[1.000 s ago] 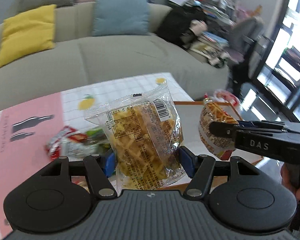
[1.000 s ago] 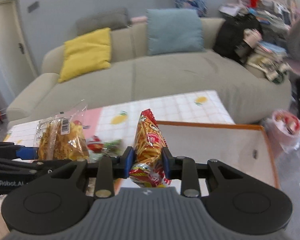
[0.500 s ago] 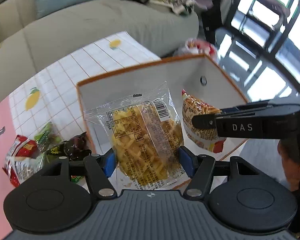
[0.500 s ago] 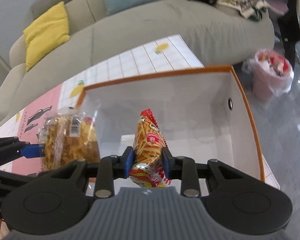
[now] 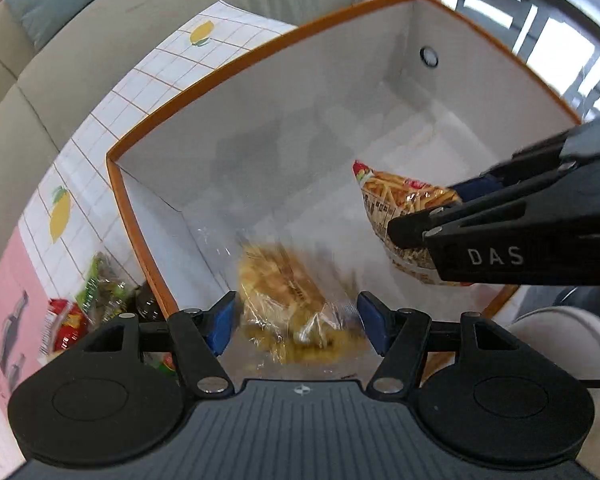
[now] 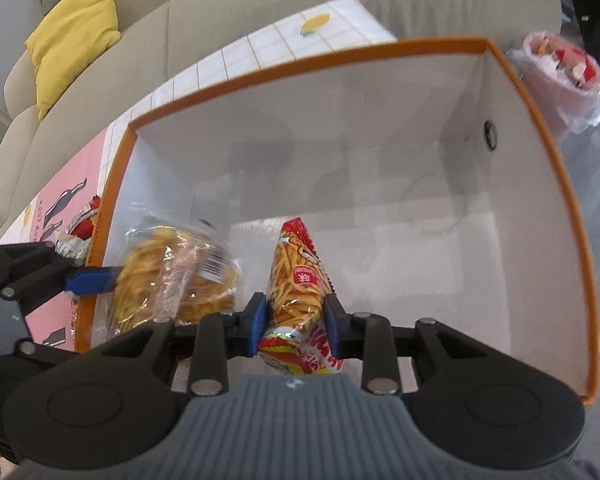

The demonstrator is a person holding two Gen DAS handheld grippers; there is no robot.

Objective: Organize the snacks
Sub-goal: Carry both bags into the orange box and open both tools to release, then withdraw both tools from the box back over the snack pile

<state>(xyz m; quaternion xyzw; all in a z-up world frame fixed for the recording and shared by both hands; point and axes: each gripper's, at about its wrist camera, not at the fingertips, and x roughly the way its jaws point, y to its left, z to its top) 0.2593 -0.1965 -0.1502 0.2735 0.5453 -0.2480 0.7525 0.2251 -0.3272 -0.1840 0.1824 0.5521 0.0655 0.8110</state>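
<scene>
A white box with an orange rim (image 5: pixel 236 68) (image 6: pixel 340 54) stands on the table. My left gripper (image 5: pixel 296 322) is open over the box's near left corner; the clear bag of yellow snacks (image 5: pixel 284 300) (image 6: pixel 172 276) is blurred, tilted and loose between its blue pads. My right gripper (image 6: pixel 296 318) is shut on a red bag of potato sticks (image 6: pixel 298 276) (image 5: pixel 404 204) and holds it inside the box above the floor. It also shows in the left wrist view (image 5: pixel 432 216) at the right.
Several snack packets (image 5: pixel 84 304) lie on the tablecloth left of the box. A grey sofa (image 6: pixel 260 8) with a yellow cushion (image 6: pixel 72 36) is behind the table. A pink bag of rubbish (image 6: pixel 564 76) stands on the floor at the right.
Both grippers have moved down into the box. My left gripper has opened a little and the clear bag has slipped down and tipped over. The right gripper still grips the red bag.
</scene>
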